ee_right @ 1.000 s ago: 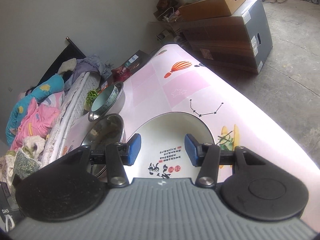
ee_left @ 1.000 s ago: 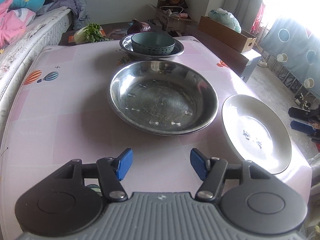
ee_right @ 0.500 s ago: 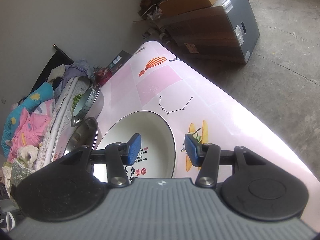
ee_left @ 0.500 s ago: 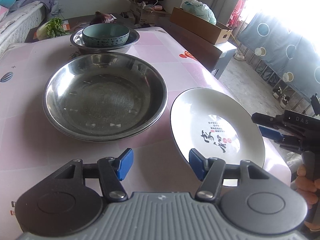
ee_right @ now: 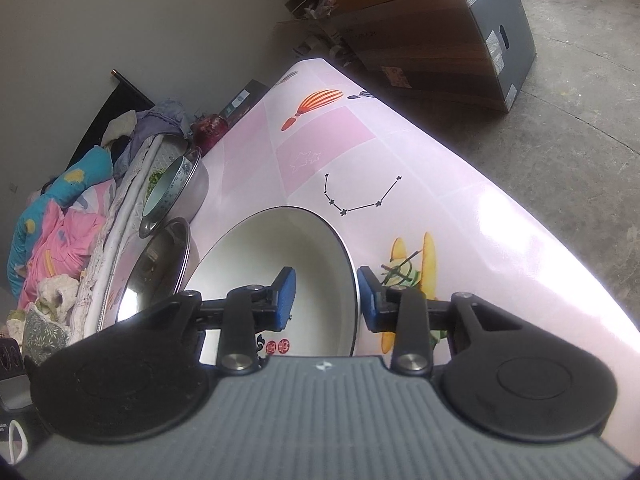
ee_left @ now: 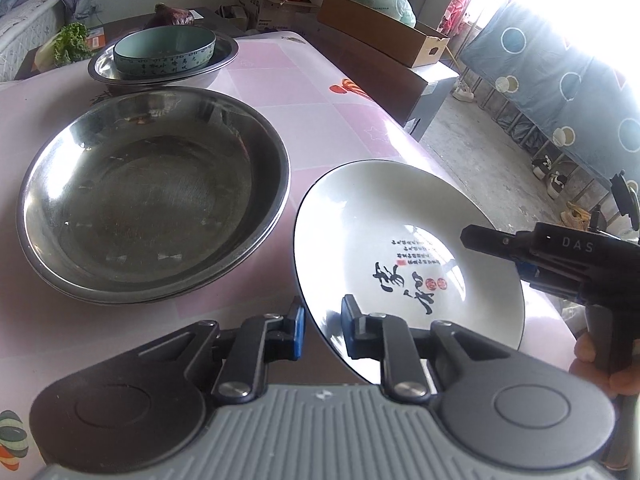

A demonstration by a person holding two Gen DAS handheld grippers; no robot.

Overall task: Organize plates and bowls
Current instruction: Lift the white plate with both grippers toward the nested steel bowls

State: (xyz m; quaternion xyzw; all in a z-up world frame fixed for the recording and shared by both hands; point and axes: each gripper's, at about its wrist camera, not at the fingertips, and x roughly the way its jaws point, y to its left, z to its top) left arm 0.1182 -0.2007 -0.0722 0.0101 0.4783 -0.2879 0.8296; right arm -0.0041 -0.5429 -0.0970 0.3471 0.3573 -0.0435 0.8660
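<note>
A white plate (ee_left: pixel 392 240) with black calligraphy lies near the right edge of the pink table (ee_left: pixel 320 92). My left gripper (ee_left: pixel 322 330) straddles the plate's near left rim, jaws narrowed but with a gap still showing. My right gripper (ee_right: pixel 326 298) is open, its fingers either side of the plate's (ee_right: pixel 288 264) right rim; it also shows in the left wrist view (ee_left: pixel 532 256). A large steel bowl (ee_left: pixel 152 192) sits left of the plate. Behind it a teal bowl (ee_left: pixel 164 54) rests inside a smaller steel bowl (ee_left: pixel 216 68).
A bed with bedding (ee_right: pixel 56 216) runs along the table's far side. Cardboard boxes (ee_left: pixel 380 28) and a cabinet (ee_right: pixel 452 40) stand on the floor beyond the table. Greens (ee_left: pixel 72 42) and a purple vegetable (ee_left: pixel 172 18) lie behind the bowls.
My left gripper has swung right and closed in around the plate's near rim, its jaws narrowing. My right gripper has moved onto the plate's right rim, jaws wider.
</note>
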